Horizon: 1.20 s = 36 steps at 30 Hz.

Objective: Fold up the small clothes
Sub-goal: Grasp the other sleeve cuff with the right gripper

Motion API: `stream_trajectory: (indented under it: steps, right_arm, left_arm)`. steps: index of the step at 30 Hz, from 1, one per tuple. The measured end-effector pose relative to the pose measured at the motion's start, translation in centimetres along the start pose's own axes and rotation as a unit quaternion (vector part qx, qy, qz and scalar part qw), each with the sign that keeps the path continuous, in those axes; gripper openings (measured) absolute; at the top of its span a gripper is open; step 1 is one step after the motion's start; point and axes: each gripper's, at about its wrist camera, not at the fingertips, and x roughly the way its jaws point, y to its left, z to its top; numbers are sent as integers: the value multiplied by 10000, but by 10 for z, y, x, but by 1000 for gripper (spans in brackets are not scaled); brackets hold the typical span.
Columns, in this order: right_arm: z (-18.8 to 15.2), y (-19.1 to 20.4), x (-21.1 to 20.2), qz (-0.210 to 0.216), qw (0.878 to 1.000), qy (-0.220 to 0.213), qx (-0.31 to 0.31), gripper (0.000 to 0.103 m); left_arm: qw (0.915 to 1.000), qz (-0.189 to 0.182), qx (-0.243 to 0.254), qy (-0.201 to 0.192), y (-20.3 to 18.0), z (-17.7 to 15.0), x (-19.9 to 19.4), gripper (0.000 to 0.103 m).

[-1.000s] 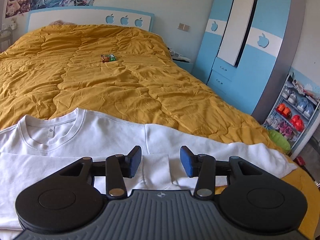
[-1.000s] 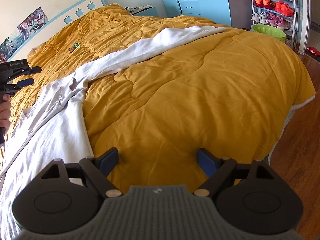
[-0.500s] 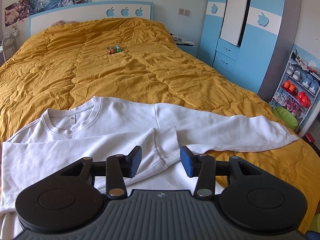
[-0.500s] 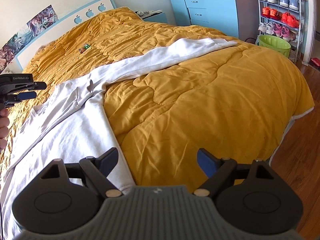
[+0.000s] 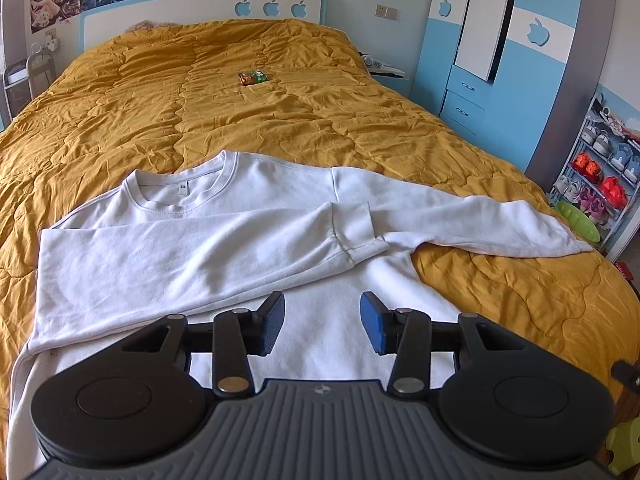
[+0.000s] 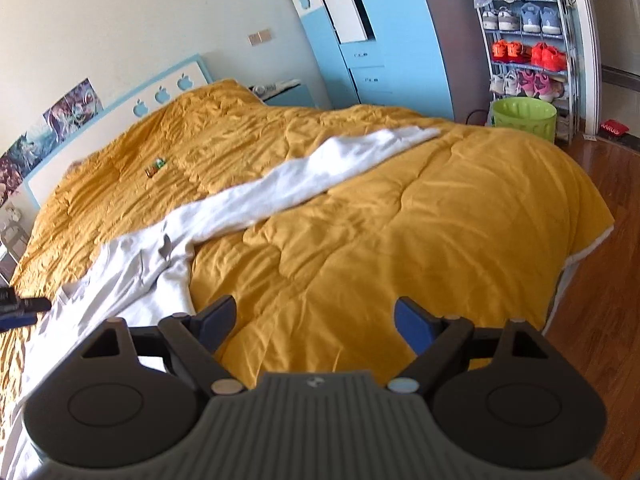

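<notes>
A white sweatshirt [image 5: 224, 240] lies flat on the mustard quilt [image 5: 160, 112], one sleeve folded across its chest, the other stretched toward three o'clock. Your left gripper [image 5: 322, 322] hovers over its body, released; your right gripper [image 6: 315, 320] hangs wide and empty above the quilt.

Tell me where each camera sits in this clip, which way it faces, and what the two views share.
Left wrist: on the left gripper, facing the headboard over the white sweatshirt; its open fingers show.
Right wrist: on the right gripper, looking across the yellow quilt toward the shoe rack; its open fingers show, plus the left gripper's tip at the left edge.
Shared: sweatshirt, quilt, headboard, shoe rack, small wrapper.
</notes>
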Motion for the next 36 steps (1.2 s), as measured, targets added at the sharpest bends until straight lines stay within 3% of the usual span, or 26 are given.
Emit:
stream_trajectory:
  steps: [3,6,9,11,14,19,21,22,25,27,33,35,36]
  right_arm:
    - [26,-18,4,58,9985,-332,423,82]
    - [61,-46,17,383,9938,-324,995,82]
    - [91,-81,37,1002,9744,-407,1969,82]
    - [106,-103,57,1332,9523,-629,2673,82]
    - [122,-128,94,1380,9308,-668,3317,77]
    - [131,-152,154,1111,9140,-508,3869,73]
    - [131,-159,181,1071,9124,-369,3933,72]
    - [131,-161,191,979,9134,-362,3934,66]
    - [129,-167,213,917,9113,-514,3980,58]
    - [129,-168,225,890,9074,-562,4068,57]
    - [147,-157,261,658,9319,-435,3540,54]
    - [150,-154,272,401,9383,-458,3404,42]
    - [152,-152,275,266,9404,-496,3353,30]
  left_arm:
    - [10000,-42,-37,43,11,-13,-11,52]
    - [9997,-139,-208,14,24,-21,-22,52]
    - [9992,-168,-336,-118,34,-27,-32,52]
    - [9989,-179,-369,-231,38,-32,-35,52]
    - [9988,-45,-415,-237,42,-38,-34,52]
    - [9985,116,-528,25,56,-51,-28,52]
    - [9983,240,-517,103,63,-57,-26,52]
    - [9982,325,-495,129,65,-58,-25,52]
    - [9969,559,-530,162,75,-57,-22,52]
    - [9955,687,-615,198,80,-53,-20,52]
    - [9905,957,-942,312,100,-49,-11,52]
    - [9890,1048,-974,386,103,-49,-8,52]
    - [9886,1063,-982,414,105,-50,-6,52]
